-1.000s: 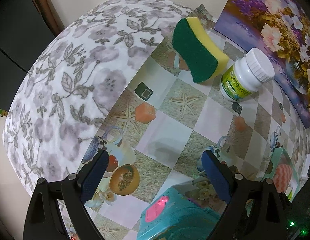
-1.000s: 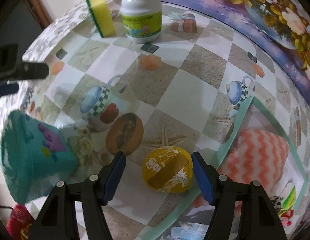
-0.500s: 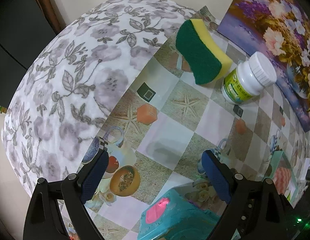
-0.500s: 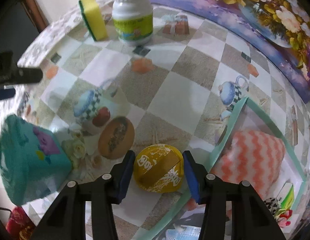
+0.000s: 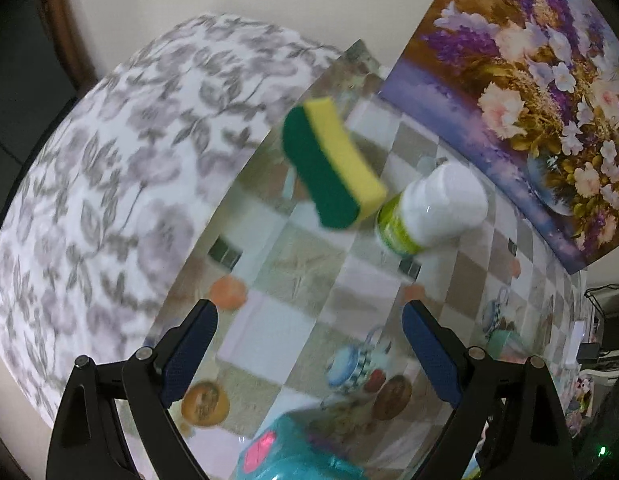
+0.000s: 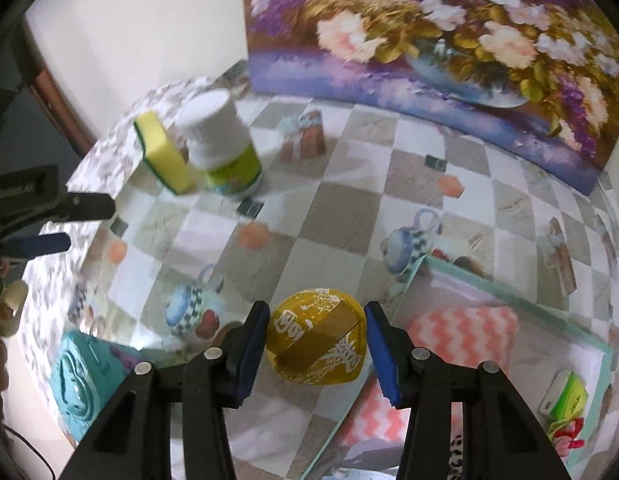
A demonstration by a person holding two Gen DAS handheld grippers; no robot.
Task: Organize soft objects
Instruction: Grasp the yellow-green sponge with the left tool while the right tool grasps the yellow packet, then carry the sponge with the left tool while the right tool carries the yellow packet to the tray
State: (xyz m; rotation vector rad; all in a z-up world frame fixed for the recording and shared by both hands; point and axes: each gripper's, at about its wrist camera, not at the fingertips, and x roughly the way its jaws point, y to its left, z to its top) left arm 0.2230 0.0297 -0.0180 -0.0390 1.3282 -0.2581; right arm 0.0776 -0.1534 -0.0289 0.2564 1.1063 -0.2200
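My right gripper (image 6: 316,311) is shut on a yellow round soft ball (image 6: 317,344) with white print, held just above the checked tablecloth beside the teal-rimmed tray (image 6: 509,285). A pink chevron cloth (image 6: 465,336) lies in that tray. My left gripper (image 5: 309,312) stands open with nothing between its blue pads, above the cloth. Farther off, a yellow and green sponge (image 5: 333,168) stands on edge against a white bottle (image 5: 433,208). The sponge (image 6: 165,156) and the left gripper (image 6: 69,224) also show at the left of the right wrist view.
A teal soft block (image 6: 77,376) with a pink patch sits at the near left of the table. A flower painting (image 5: 529,100) leans on the wall behind the bottle. The grey floral cloth (image 5: 109,200) covers the table's rounded left edge.
The right jaws closed on the yellow ball and lifted it off the table. The left gripper, still open, moved toward the sponge and bottle.
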